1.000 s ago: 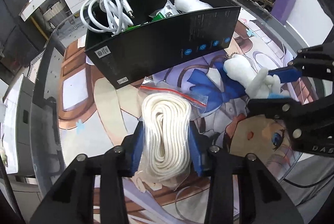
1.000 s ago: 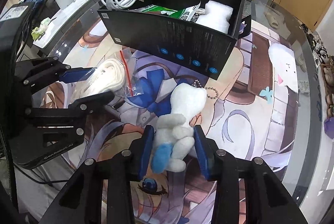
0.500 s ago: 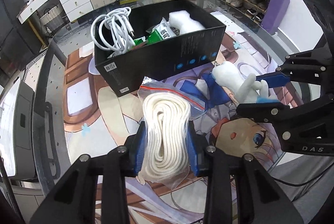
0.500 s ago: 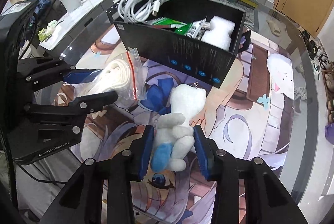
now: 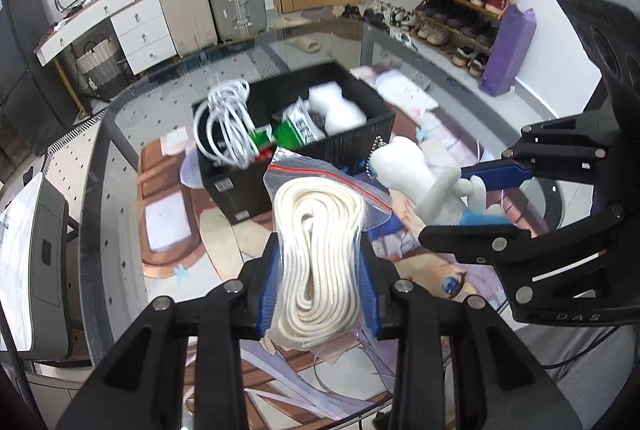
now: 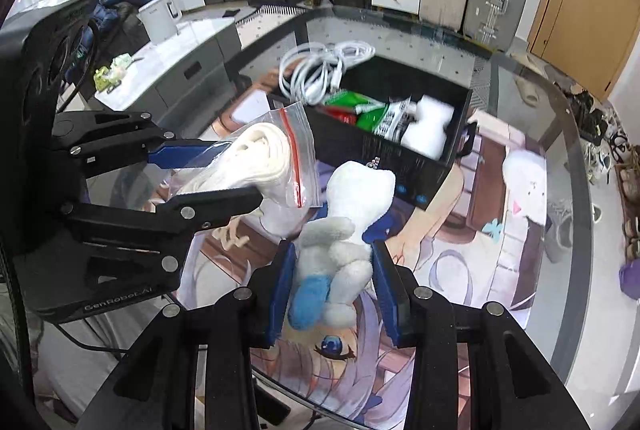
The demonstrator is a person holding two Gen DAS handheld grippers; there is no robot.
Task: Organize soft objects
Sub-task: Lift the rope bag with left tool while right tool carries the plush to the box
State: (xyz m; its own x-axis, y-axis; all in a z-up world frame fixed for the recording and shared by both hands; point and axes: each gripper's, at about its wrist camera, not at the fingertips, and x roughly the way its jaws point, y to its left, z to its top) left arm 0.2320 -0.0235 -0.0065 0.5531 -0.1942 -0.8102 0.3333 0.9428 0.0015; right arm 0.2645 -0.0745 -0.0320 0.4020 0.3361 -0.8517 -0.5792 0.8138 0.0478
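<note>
- Glass surface (image 5: 120, 157) carries an anime-print mat and one black box (image 5: 352, 145) at its far middle; two suitcases and a shoe rack stand behind.
- Left gripper (image 5: 318, 286) pinches one bagged coil of white rope (image 5: 320, 246) above the mat.
- Right gripper (image 6: 334, 284) pinches one white plush toy (image 6: 348, 222), likewise aloft, near the box.
- Best to clear the near wall of the box before lowering, and release the two items one at a time.
- Box holds one white cable bundle (image 5: 228, 125), green packets, one white foam piece (image 5: 340, 109).
</note>
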